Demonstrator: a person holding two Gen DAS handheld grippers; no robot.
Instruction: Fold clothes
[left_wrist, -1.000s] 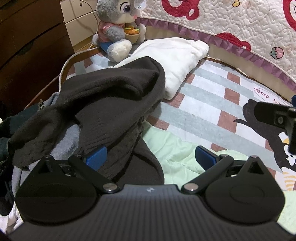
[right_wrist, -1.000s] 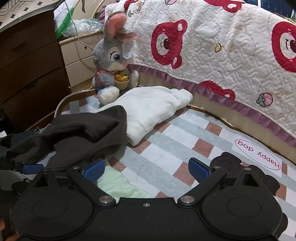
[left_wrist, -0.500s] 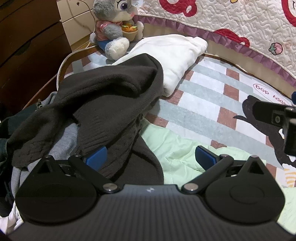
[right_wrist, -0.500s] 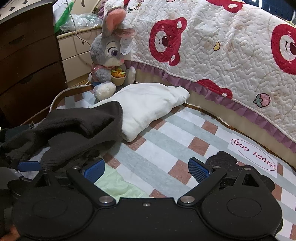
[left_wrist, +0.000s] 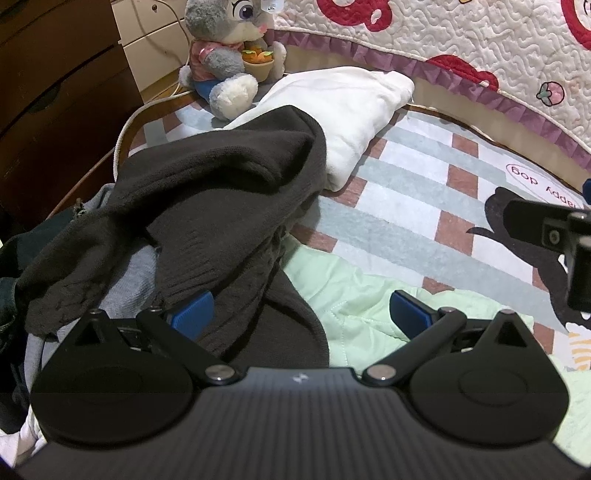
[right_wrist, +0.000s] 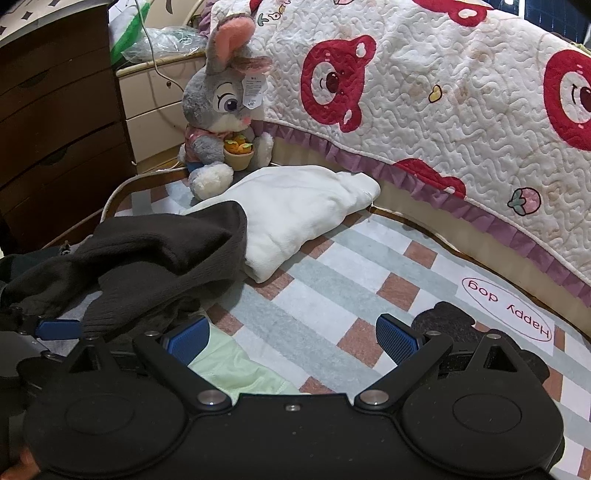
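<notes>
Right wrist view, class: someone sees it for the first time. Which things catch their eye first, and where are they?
First the white quilted blanket with red bear faces, draped across the back and right. Next the grey plush rabbit holding a pot of carrots, seated at the far left corner of the bed. Then the dark brown knitted sweater, heaped at the left, its edge overlapping the folded white garment.

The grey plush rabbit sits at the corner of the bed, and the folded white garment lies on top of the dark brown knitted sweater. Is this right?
Not quite. In the right wrist view the dark brown knitted sweater overlaps the edge of the folded white garment, not the reverse. The grey plush rabbit does sit at the corner of the bed.
</notes>
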